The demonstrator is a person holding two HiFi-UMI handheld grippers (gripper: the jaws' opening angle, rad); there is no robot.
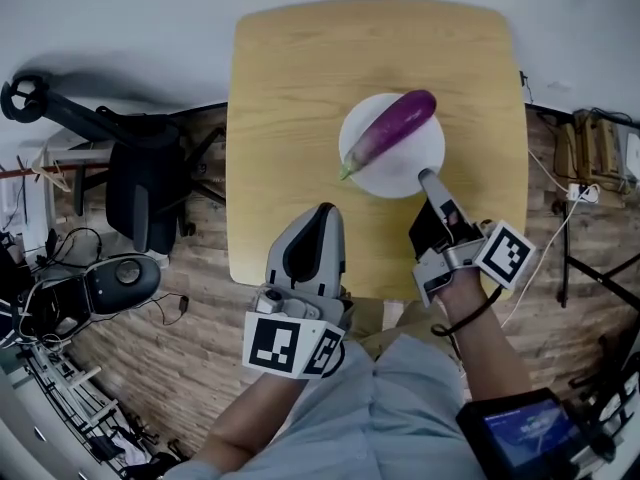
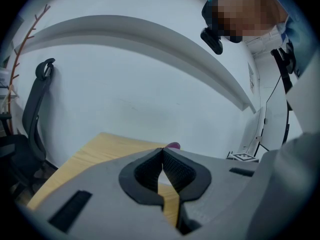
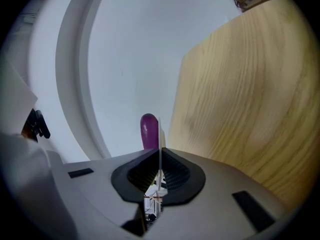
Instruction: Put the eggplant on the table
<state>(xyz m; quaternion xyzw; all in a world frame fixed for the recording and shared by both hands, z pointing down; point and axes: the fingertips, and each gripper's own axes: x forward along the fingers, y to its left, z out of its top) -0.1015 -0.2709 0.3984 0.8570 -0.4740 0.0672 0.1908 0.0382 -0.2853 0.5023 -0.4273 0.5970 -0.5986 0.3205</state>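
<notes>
Eggplant lies across the white plate on the wooden table. My right gripper is clamped on the plate's near rim, the thin edge showing between its pads. My left gripper is closed and empty, over the table's near edge.

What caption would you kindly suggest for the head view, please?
Right tool grips the rim of a plate bearing a purple eggplant.
</notes>
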